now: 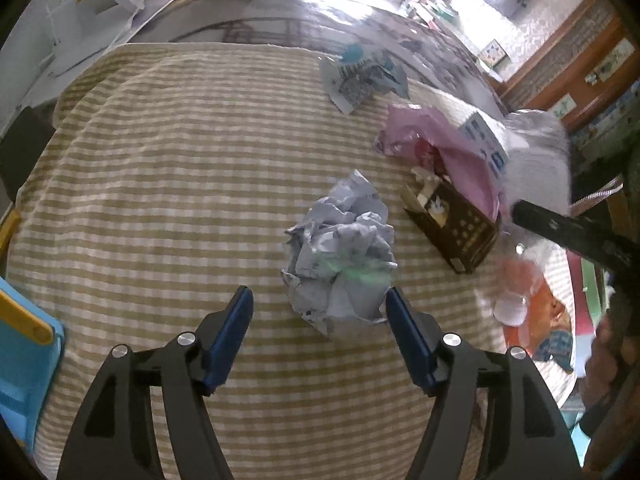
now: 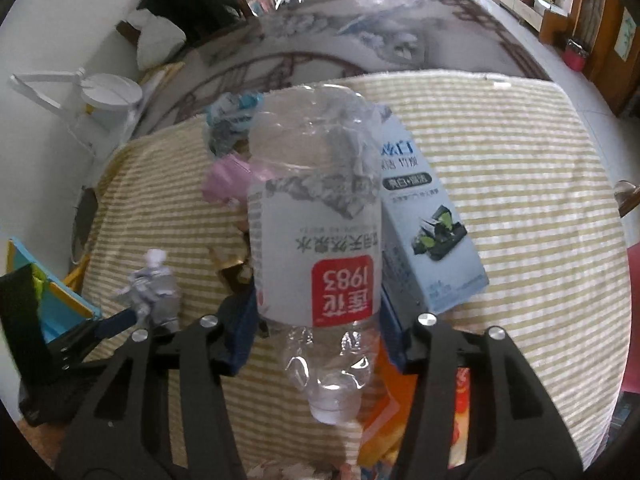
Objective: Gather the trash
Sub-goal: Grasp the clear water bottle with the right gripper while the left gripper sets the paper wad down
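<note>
A crumpled grey-white paper ball (image 1: 340,256) lies on the striped tablecloth (image 1: 160,184). My left gripper (image 1: 318,300) is open, its blue pads on either side of the ball's near end, not closed on it. My right gripper (image 2: 316,300) is shut on a clear plastic water bottle (image 2: 316,216) with a white and red label, held cap toward the camera above the table. The paper ball also shows in the right wrist view (image 2: 154,288), with the left gripper's finger beside it.
A brown carton (image 1: 452,220), a pink plastic bag (image 1: 440,144), a light-blue box (image 2: 428,216) and a crumpled blue-white wrapper (image 1: 360,76) lie on the cloth. An orange packet (image 1: 536,320) lies at the right edge. A blue and yellow bin (image 1: 24,344) stands at the left.
</note>
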